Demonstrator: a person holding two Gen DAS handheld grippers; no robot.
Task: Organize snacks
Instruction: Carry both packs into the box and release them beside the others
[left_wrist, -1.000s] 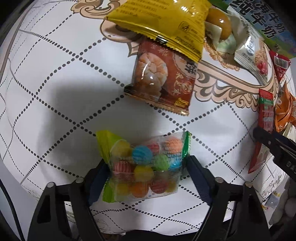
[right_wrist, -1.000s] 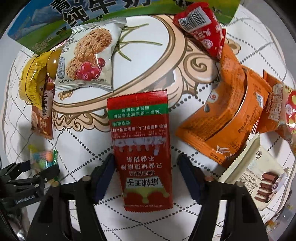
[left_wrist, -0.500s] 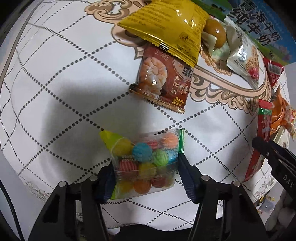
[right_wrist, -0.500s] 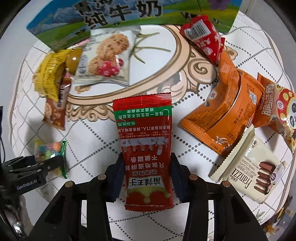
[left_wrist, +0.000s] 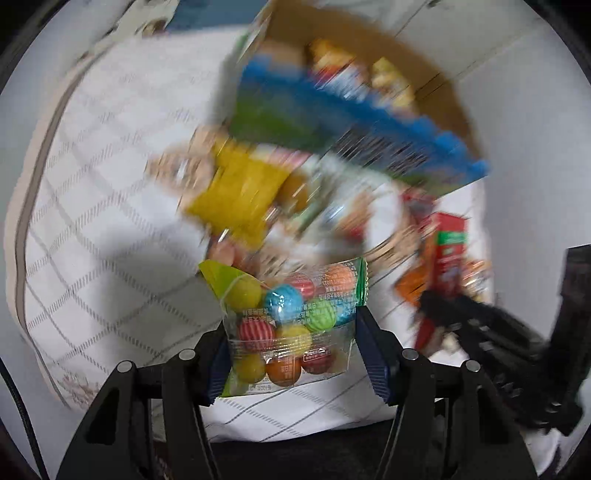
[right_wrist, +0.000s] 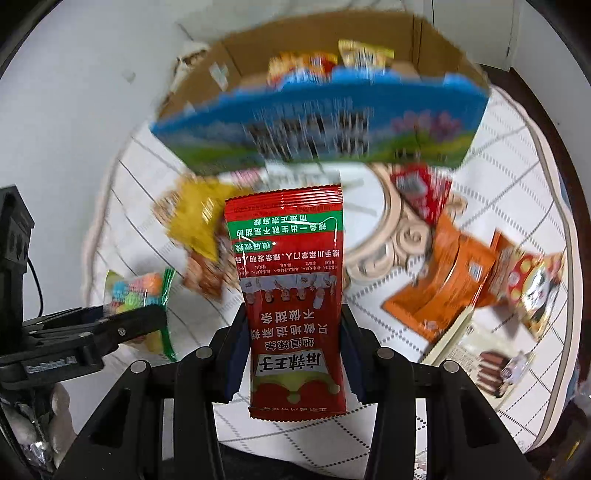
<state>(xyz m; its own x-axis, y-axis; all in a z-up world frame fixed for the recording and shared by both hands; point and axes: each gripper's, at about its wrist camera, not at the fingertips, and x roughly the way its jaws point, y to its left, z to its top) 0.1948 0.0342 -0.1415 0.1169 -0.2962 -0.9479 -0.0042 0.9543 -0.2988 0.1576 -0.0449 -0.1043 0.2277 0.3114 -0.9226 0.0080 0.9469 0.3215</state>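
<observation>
My left gripper (left_wrist: 291, 332) is shut on a clear bag of coloured candy balls (left_wrist: 291, 325) and holds it lifted above the white table (left_wrist: 110, 229). My right gripper (right_wrist: 293, 332) is shut on a tall red spicy-strip packet (right_wrist: 291, 295) and holds it upright above the table (right_wrist: 517, 177). An open cardboard box (right_wrist: 424, 40) with a blue and green printed front stands at the back and holds several snacks; it also shows in the left wrist view (left_wrist: 369, 122). The candy bag also shows at the left of the right wrist view (right_wrist: 136, 295).
On the table lie a yellow packet (right_wrist: 195, 221), a small red packet (right_wrist: 421, 188), orange packets (right_wrist: 443, 280), a red and yellow packet (right_wrist: 532, 284) and a white wafer packet (right_wrist: 476, 358). The background is motion-blurred.
Both grippers have lifted their packets off the table and tilted up, so the cardboard box has come into view. Each gripper had closed on its packet half a second ago.
</observation>
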